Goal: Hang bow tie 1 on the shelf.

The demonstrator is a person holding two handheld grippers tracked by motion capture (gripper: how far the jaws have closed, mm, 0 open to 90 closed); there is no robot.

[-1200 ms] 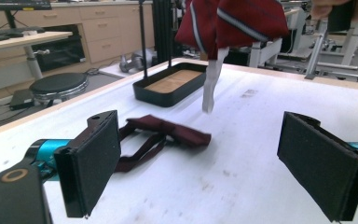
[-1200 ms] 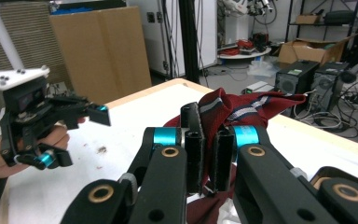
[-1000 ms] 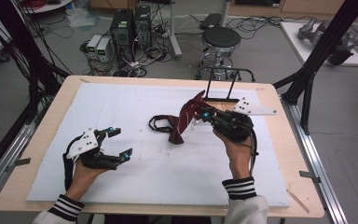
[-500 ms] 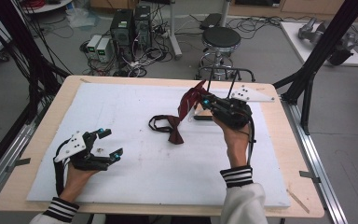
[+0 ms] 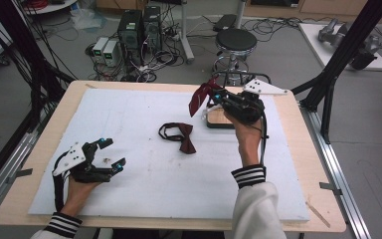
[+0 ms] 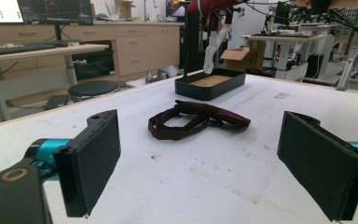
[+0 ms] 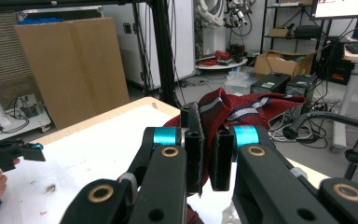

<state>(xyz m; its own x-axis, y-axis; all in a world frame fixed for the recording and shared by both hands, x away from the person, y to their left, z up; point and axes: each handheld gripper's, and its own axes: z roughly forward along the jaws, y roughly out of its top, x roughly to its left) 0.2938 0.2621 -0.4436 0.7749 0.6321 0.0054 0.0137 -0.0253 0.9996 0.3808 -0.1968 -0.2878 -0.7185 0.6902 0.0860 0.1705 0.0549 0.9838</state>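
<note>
Holding a dark red striped necktie [image 5: 199, 95] pinched between its two pads, the right claw [image 5: 218, 95] is raised above the surface [image 5: 144, 124], over the black tray [image 5: 220, 118] that sits at the far right of the white mat. The step in hand appears to be lowering the necktie into that tray; done well, the claw should descend until the hanging fabric gathers inside the tray walls before the pads part. The right forearm reaches forward, wrist bent towards the tray. A dark red bow tie [image 5: 181, 138] with its strap lies flat on the mat, just near-left of the tray. The left claw [image 5: 110, 153], jaws wide and empty, rests low, well to the near left of the tray, aimed towards the bow tie.
</note>
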